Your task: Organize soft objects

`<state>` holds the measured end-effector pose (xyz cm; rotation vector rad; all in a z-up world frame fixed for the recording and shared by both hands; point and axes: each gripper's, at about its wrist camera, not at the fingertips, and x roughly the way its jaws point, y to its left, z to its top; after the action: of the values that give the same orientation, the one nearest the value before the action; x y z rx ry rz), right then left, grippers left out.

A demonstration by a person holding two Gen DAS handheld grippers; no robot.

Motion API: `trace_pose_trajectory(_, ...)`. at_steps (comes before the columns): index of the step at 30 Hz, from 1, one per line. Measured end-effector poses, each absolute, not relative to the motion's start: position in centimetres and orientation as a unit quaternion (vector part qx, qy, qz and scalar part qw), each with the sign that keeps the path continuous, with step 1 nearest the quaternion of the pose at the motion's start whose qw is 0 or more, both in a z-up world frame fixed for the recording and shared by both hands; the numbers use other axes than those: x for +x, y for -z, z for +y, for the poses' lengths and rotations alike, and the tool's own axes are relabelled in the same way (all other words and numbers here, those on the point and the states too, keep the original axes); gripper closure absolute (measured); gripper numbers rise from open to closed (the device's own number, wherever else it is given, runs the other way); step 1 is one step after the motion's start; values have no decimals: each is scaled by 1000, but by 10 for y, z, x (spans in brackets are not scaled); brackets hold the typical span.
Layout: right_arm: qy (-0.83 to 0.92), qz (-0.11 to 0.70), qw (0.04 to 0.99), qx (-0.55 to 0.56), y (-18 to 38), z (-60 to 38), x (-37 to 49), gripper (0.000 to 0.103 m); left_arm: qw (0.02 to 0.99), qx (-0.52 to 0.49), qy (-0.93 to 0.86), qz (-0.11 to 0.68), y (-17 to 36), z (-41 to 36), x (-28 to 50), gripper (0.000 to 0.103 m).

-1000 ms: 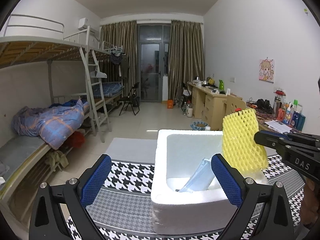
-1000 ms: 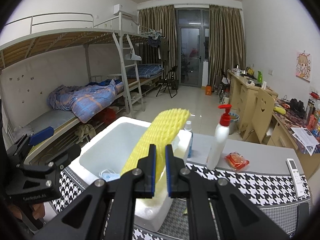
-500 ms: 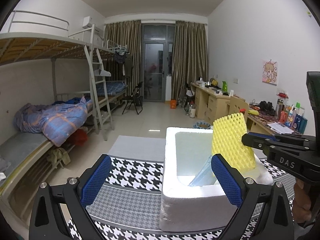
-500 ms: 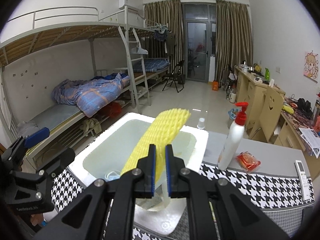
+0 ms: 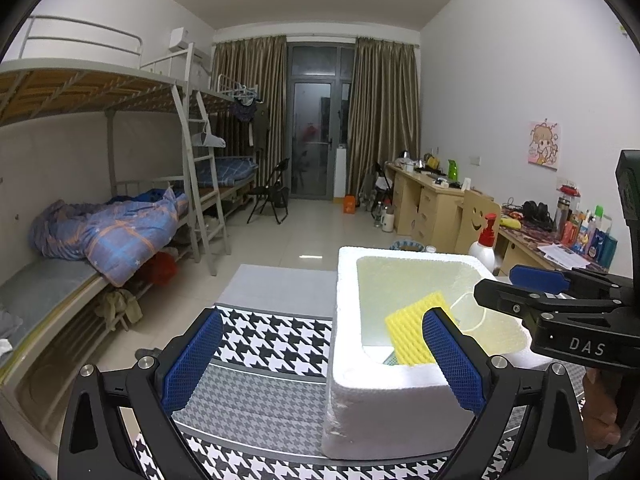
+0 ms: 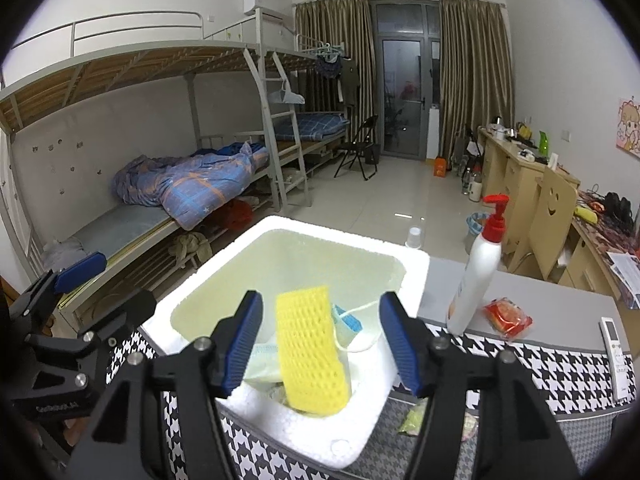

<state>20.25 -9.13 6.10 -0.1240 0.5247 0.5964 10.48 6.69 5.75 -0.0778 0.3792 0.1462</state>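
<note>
A white foam box [image 5: 400,392] [image 6: 404,276] stands on the houndstooth tablecloth. A yellow foam net sleeve [image 6: 310,350] [image 5: 410,330] lies inside it, leaning on the near wall, beside a blue face mask [image 6: 348,322] with white ear loops. My right gripper [image 6: 320,346] is open and empty just above the box's near edge, the sleeve between its blue pads but free. It also shows in the left wrist view [image 5: 532,284]. My left gripper [image 5: 320,364] is open and empty at the box's left side.
A white pump bottle with a red top [image 6: 478,268], a red packet [image 6: 508,316] and a white remote [image 6: 614,338] sit on the table right of the box. A small yellow-green packet [image 6: 412,420] lies by the box's near right corner. Bunk beds stand left, desks right.
My right gripper opened and let go of the yellow sleeve, which dropped into the foam box. The right gripper also came lower over the box. My left gripper stayed open.
</note>
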Motion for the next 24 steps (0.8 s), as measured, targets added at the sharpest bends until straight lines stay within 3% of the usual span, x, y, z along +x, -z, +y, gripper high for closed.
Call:
trace_pose_trajectory(19,-279,212,935,-61,-68,-122,171,33,981,-34,-56,185,-65,49,98,3)
trace_pose_trajectory(24,-273,195,940,-59,-70,-130,161,21,982,-31,-49,182,-68,42,95,3)
